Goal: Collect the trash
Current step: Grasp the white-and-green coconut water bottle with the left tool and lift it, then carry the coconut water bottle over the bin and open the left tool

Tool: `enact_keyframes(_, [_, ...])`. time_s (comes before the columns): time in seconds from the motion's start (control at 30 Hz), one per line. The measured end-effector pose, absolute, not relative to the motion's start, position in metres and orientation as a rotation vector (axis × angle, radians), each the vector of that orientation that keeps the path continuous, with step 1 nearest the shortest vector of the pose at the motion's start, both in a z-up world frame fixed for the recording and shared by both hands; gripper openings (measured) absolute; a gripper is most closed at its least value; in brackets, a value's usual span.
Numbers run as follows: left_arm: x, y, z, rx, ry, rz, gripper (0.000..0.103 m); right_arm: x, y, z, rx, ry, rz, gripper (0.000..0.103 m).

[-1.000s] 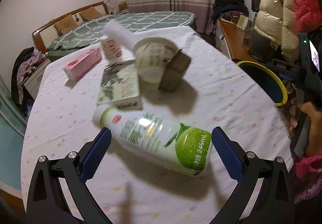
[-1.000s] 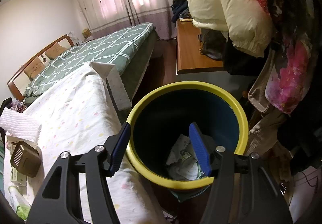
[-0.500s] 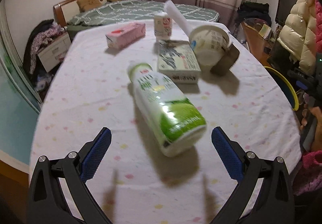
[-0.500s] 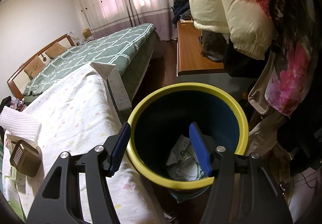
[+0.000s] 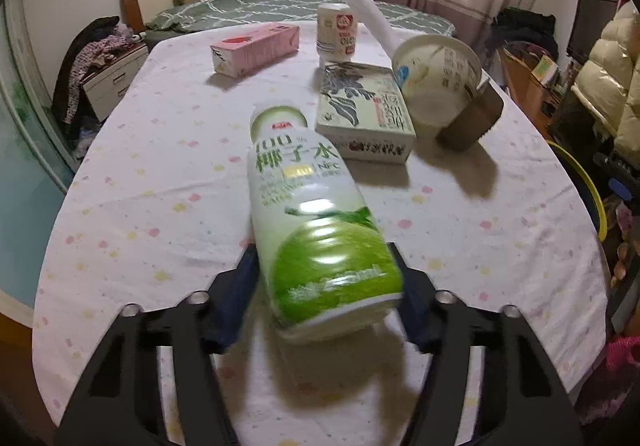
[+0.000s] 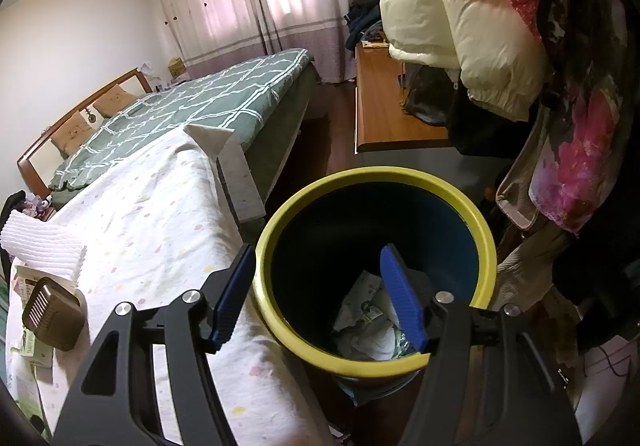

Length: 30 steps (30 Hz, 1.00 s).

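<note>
Green-labelled bottle (image 5: 320, 230) sits between the just-closing left gripper (image 5: 324, 286) jaws, apparently clamped for transfer, while the right gripper (image 6: 320, 294), part-open and empty, hovers above the bin (image 6: 480, 230).

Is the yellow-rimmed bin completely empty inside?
No, crumpled white wrappers lie at the bottom of the bin, seen in the right wrist view.
</note>
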<state>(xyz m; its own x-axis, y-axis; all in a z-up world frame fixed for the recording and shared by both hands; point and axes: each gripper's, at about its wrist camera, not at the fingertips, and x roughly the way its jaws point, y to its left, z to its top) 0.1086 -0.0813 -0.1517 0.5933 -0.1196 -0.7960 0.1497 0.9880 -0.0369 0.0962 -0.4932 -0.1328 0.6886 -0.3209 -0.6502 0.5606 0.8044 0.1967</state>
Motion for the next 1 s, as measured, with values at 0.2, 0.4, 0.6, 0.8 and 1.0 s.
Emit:
enact_keyframes(0.2, [0.102,-0.074,-0.128,0.105,0.832,-0.153,0.057,0.097,-0.493,-0.133,0.405,0.64,-0.504,0.062])
enact_keyframes(0.4, [0.099,-0.061,-0.093,0.121,0.737,-0.14,0.056,0.097,-0.493,-0.133,0.399,0.638,-0.505,0.062])
enact_keyframes(0.6, [0.113,-0.052,-0.076,0.094,0.702,-0.142,0.054,0.097,-0.492,-0.134,0.4,0.64,-0.503,0.062])
enact_keyframes(0.8, [0.124,-0.053,-0.068,0.082,0.677,-0.154,0.052,0.098,-0.491,-0.133,0.398,0.641,-0.502,0.062])
enact_keyframes(1.0, [0.123,-0.062,-0.051,0.099,0.645,-0.196,0.052,0.099,-0.49,-0.132,0.401,0.642,-0.497,0.062])
